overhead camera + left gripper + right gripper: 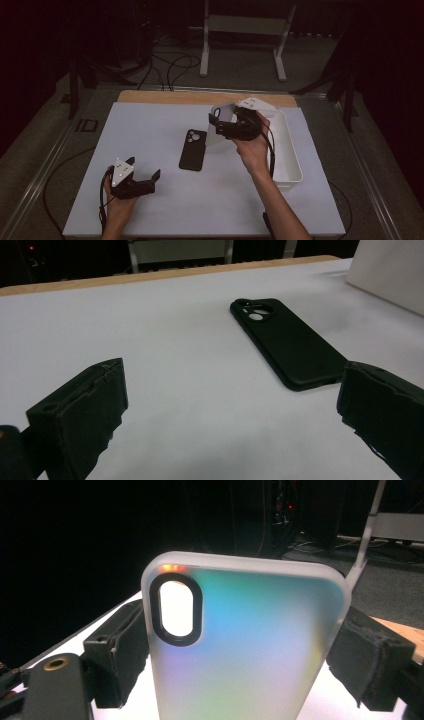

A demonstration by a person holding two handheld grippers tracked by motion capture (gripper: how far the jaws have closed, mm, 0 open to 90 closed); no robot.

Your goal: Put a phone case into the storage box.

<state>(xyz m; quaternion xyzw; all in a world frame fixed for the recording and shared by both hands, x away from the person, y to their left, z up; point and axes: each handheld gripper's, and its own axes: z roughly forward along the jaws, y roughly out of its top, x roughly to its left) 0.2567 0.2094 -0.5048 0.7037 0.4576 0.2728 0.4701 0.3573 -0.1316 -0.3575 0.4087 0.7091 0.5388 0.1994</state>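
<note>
A wooden table (150, 96) carries a white mat (150, 130) over most of its top, with a black phone case (193, 149) lying flat near the middle and a white bin (290, 165) at its right edge.

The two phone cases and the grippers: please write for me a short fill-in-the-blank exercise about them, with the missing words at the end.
1. The right gripper is shut on the translucent phone case, whose camera cutout has a ____ rim.
2. The black phone case lies flat on the ____ table mat.
3. The left gripper has its jaws ____, holding nothing.
4. The white bin stands at the ____ side of the mat in the high view.

Missing words: black; white; open; right
</note>
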